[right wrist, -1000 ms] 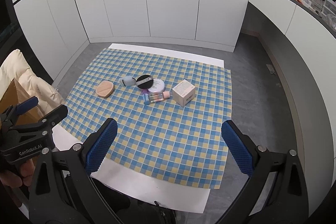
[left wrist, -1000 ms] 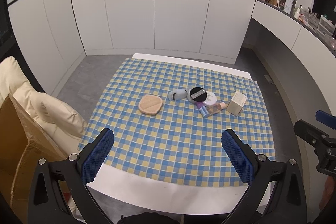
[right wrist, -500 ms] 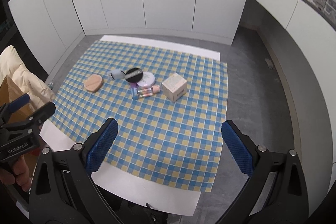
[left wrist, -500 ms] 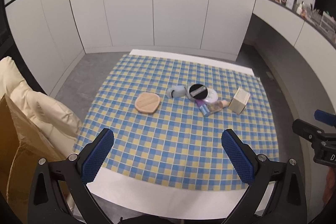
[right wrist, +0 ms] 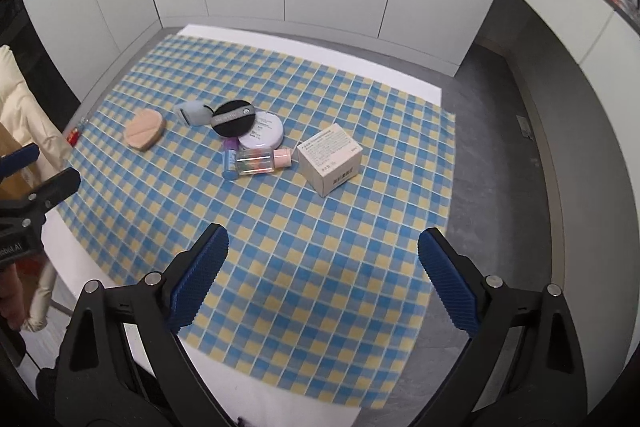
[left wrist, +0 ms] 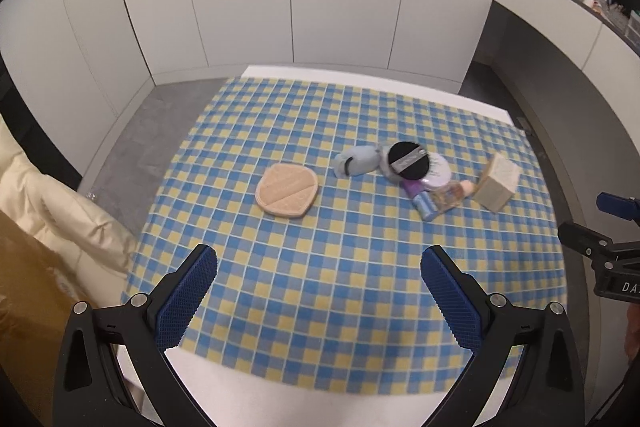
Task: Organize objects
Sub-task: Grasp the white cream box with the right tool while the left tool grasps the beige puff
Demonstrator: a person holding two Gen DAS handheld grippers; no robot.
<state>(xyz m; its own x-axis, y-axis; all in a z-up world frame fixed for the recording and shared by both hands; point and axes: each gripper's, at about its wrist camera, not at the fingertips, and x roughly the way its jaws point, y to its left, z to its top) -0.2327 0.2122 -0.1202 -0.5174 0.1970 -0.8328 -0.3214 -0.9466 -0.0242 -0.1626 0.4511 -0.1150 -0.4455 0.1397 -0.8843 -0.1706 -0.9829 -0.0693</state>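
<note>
On the checked tablecloth (right wrist: 320, 227), far of both grippers, are laid: peach puff (right wrist: 144, 129) leftmost; black puff (right wrist: 233, 117) upon white compact (right wrist: 262, 135); clear bottle (right wrist: 260, 161); beige carton (right wrist: 330, 159) rightmost; left gripper (left wrist: 320, 291) spread, empty; right gripper (right wrist: 322, 279) closing, nothing between.

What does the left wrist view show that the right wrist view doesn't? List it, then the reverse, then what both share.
Only the left wrist view: the right gripper seen from outside, at its right edge.

Only the right wrist view: the printed label side of the beige box, and the left gripper at its left edge.

Both: the checked cloth, peach puff, black puff, clear bottle, and wide-set jaws with nothing between them; the right's are closing.
</note>
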